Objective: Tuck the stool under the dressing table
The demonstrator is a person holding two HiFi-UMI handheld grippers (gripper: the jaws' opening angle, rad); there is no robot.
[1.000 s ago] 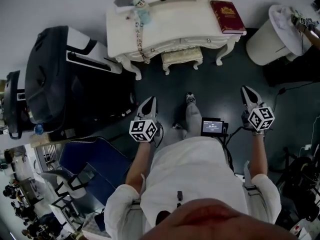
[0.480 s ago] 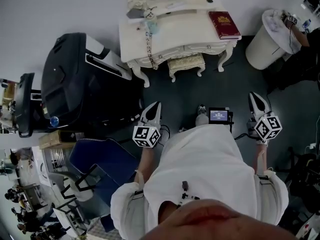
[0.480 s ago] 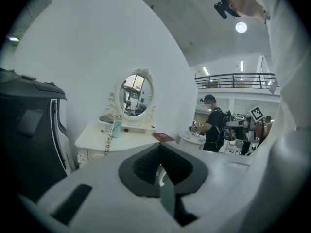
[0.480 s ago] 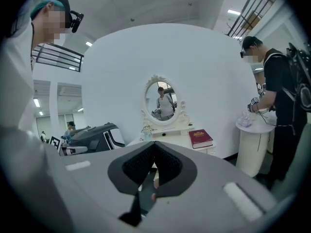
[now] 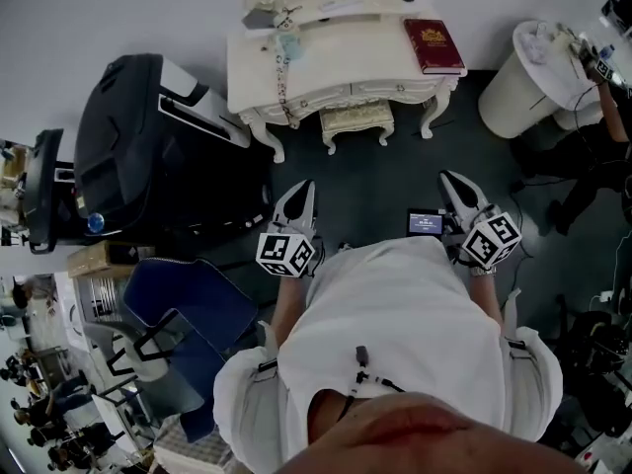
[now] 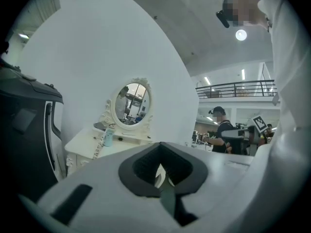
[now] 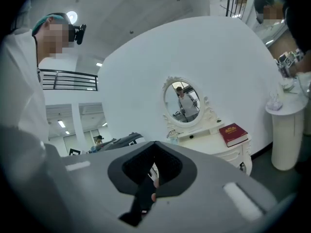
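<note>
The cream dressing table point(image 5: 336, 62) stands against the wall at the top of the head view. The small cream stool point(image 5: 357, 118) sits between its front legs, partly under the top. My left gripper point(image 5: 301, 188) and right gripper point(image 5: 449, 178) are held in the air well in front of the stool, both shut and empty, touching nothing. In the left gripper view the gripper point(image 6: 163, 174) points level at the table point(image 6: 97, 142) and its oval mirror point(image 6: 132, 103). The right gripper point(image 7: 153, 171) faces the table point(image 7: 214, 142) likewise. My own jaws hide the stool in both gripper views.
A red book point(image 5: 432, 45) lies on the table's right end. A large black machine point(image 5: 148, 156) stands left of the table, with a blue chair point(image 5: 188, 314) nearer me. A white round pedestal point(image 5: 528, 77) stands at the right with a person's arm point(image 5: 607, 77) over it.
Both grippers have risen towards the head camera, and the right one has shifted left. The stool has stayed in place under the table.
</note>
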